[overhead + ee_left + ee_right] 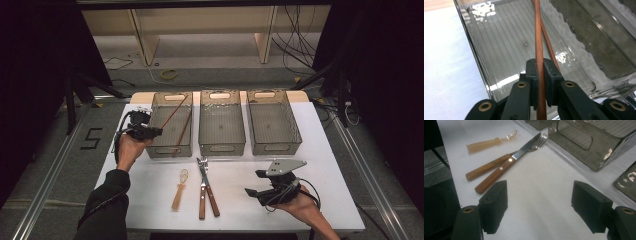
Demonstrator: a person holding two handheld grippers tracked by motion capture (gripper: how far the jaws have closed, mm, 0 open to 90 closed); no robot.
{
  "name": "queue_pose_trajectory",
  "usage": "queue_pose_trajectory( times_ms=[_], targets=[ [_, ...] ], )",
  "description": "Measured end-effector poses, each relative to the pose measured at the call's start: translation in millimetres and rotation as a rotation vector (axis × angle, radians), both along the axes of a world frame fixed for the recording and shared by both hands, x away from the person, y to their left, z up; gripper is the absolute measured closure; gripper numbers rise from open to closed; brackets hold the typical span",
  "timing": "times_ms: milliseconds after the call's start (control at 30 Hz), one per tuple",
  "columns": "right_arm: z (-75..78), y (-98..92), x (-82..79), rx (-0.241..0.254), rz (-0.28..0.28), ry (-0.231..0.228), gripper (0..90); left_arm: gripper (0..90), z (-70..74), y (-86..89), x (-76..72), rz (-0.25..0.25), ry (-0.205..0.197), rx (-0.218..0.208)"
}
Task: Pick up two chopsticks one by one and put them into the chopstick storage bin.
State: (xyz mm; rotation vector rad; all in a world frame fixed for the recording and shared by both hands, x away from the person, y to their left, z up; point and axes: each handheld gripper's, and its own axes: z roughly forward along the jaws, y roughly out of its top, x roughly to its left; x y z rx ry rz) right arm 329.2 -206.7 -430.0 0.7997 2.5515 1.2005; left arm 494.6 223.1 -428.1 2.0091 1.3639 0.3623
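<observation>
My left gripper (157, 132) (540, 75) hovers over the left wall of the left grey bin (170, 150) (476, 55), shut on a thin brown chopstick (174, 114) (539, 37). A second chopstick (182, 134) (550, 50) lies in that bin and crosses behind the held one. My right gripper (255, 183) (539, 202) is low over the table's front right, jaws wide apart and holding nothing. Ahead of it lie a wooden-handled knife (214, 200) (499, 171), a fork (202, 202) (486, 167) and a translucent plastic spoon (180, 190) (486, 143).
Three translucent grey bins stand in a row at the back of the white table (310, 200); the middle bin (221, 147) and right bin (295, 132) (584, 152) hold nothing. Cables and shelf legs are on the floor beyond the table.
</observation>
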Motion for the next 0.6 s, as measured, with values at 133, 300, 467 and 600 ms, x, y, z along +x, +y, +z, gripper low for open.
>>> queue_pose_trajectory(
  times_ms=[133, 300, 467, 600],
  targets=[
    [0.2, -0.3, -0.2, 0.001, 0.005, 0.001, 30.2, 82.5, -2.9, -1.3, 2.6, 0.008, 0.022, 0.002],
    [0.9, -1.1, -0.5, 0.001, 0.008, 0.001, 30.4, 82.2, -4.3, -2.8, 4.4, 0.001, 0.035, 0.013],
    [1.3, -0.7, -1.2, 0.000, 0.012, 0.002, 30.4, 75.1, -2.6, -4.2, 6.1, -0.008, 0.034, -0.007],
    [1.3, -1.8, -1.2, -0.004, 0.011, -0.002, 30.3, 62.1, 3.3, -4.9, 2.7, -0.007, 0.003, -0.029]
  ],
)
